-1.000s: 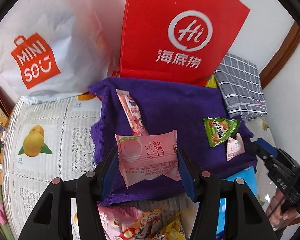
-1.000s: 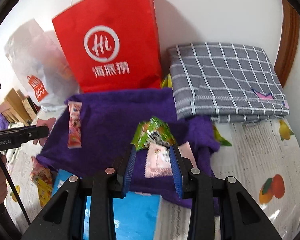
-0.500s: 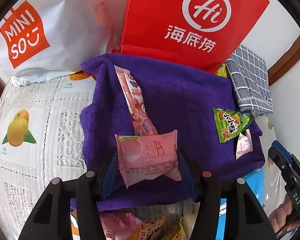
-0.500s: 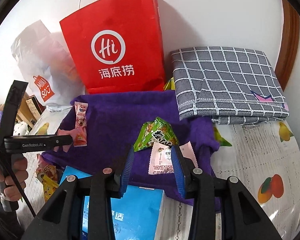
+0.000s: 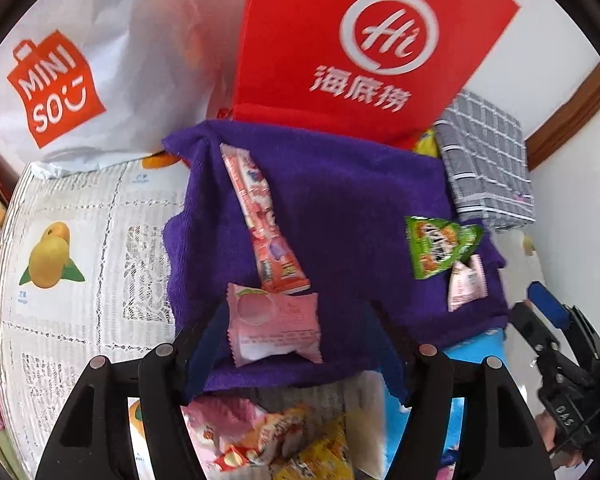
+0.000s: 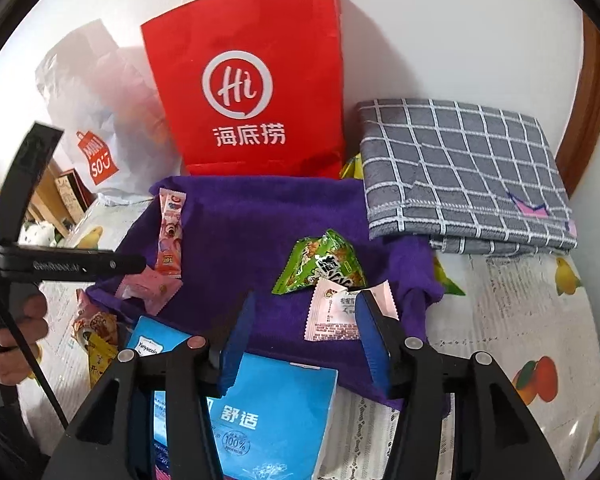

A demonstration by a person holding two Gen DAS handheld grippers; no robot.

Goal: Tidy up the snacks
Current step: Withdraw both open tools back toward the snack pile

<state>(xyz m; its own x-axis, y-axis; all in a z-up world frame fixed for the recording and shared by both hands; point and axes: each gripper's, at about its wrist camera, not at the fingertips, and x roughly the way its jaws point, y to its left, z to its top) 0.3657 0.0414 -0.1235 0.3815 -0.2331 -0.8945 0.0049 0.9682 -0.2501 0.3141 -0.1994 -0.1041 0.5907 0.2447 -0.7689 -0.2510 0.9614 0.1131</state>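
Observation:
A purple towel lies on the table with snacks on it. A pink peach packet lies at the towel's near edge, between the fingers of my open left gripper, no longer pinched. A long pink stick packet lies just beyond it. A green packet and a small pale pink packet lie at the towel's right. My right gripper is open, its right finger beside the pale pink packet.
A red paper bag and a white Miniso bag stand behind the towel. A folded grey checked cloth lies at the right. A blue tissue pack and several loose snacks lie in front of the towel.
My left gripper has opened and the peach packet now rests on the towel's near edge. My right gripper has opened wider and drawn back a little from the pale pink packet.

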